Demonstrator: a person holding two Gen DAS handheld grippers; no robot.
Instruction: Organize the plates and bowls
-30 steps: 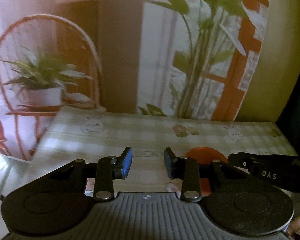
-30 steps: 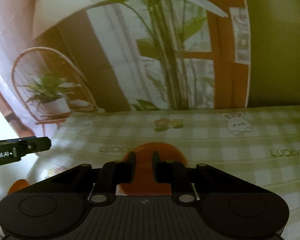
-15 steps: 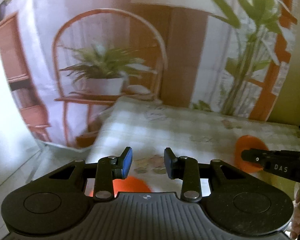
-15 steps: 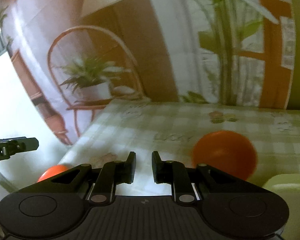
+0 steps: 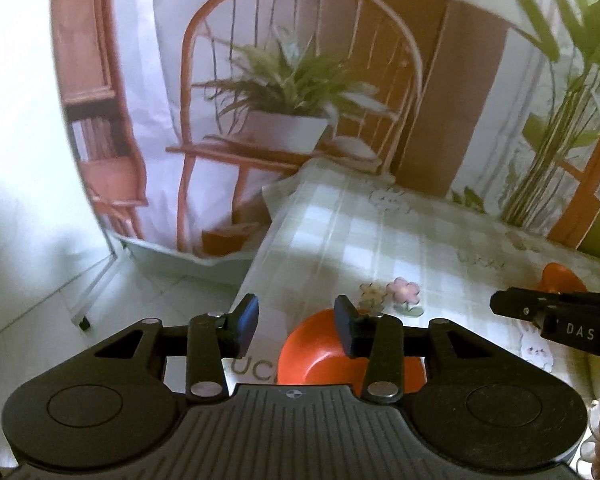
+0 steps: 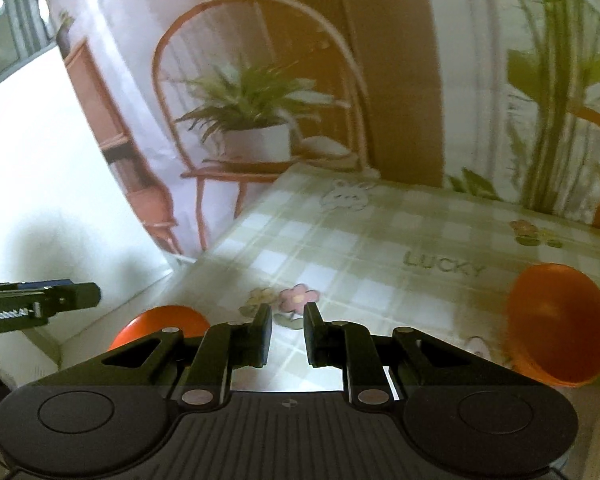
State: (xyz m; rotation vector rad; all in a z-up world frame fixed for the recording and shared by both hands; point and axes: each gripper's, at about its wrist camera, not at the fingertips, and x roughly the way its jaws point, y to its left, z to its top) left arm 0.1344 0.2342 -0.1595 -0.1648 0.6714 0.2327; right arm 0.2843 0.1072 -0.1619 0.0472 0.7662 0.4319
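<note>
Left gripper (image 5: 296, 324) fingers (spread wide) hover above orange bowl (image 5: 320, 352), empty.

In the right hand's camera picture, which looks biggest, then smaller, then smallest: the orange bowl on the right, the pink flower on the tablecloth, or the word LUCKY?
1. Orange bowl, though it sits nearest the camera.
2. Word LUCKY.
3. Pink flower.

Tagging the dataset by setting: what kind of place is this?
Likely a staged home-style set, not a real room: a table with a checked "LUCKY" tablecloth, a printed backdrop of plants and a chair hanging behind it, and orange bowls as props.
</note>
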